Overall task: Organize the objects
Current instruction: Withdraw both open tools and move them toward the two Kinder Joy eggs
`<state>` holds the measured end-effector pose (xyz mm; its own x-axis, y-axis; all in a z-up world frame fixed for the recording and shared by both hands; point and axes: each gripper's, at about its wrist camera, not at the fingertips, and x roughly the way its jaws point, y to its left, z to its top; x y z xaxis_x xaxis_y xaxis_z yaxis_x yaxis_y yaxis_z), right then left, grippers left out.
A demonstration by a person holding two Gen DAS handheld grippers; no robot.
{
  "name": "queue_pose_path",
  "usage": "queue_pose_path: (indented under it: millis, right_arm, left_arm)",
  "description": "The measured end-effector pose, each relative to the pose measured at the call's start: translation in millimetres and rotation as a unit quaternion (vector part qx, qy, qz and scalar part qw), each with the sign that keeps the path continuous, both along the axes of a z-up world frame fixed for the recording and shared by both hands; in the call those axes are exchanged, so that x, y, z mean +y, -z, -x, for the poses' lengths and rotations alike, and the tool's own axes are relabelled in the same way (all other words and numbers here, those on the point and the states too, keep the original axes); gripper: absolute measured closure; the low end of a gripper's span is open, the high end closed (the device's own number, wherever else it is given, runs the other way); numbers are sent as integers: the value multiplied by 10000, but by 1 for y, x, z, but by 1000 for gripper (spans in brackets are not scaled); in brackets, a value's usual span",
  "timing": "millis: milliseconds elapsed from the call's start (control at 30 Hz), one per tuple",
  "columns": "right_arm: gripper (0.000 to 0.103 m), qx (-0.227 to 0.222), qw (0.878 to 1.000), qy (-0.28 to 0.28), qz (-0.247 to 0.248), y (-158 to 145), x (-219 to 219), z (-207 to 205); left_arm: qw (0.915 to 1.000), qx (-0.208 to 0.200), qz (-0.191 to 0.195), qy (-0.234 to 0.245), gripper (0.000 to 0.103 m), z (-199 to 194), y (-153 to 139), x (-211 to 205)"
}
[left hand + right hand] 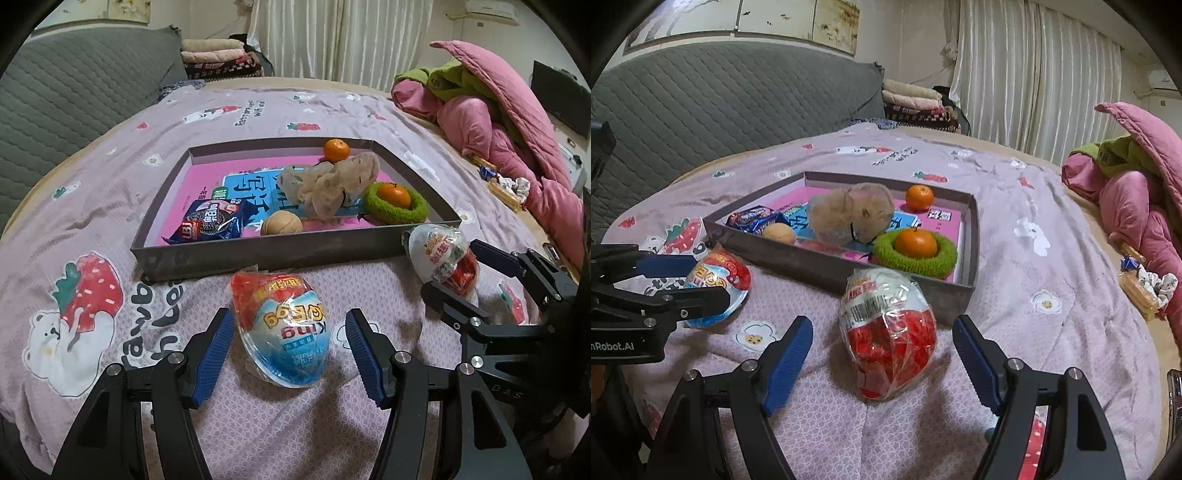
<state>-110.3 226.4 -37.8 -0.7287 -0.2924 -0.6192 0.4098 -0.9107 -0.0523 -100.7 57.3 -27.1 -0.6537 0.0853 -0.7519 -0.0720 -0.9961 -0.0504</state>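
On the bed before the tray (pixel 258 254), each toy egg lies lengthwise between a spread, empty tool: blue egg (pixel 286 332) in the left tool (pixel 291 350), red egg (pixel 888 338) in the right tool (pixel 882 360), seemingly untouched.

The bedspread (pixel 122 192) is pale mauve, printed with strawberries, white bears and flowers. The tray (pixel 266 254) has grey walls and a pink floor (a blue-and-white panel lies across it). One wrapped egg (pixel 284 328) is red, white and light blue; the other egg (pixel 890 332) is white above, red below. Two oranges (pixel 336 149) are bright orange, one in a green fuzzy ring (pixel 397 210). The gripper pads (pixel 216 356) are ribbed blue.
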Motion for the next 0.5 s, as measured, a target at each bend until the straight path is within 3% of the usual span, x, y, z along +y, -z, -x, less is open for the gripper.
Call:
queue_pose_path:
  millis: [500]
  right_arm:
    - [28,-285,9995,-26,107,7,0,10]
  left_arm:
    - [9997,-181,-162,-96,39,9,11,-1]
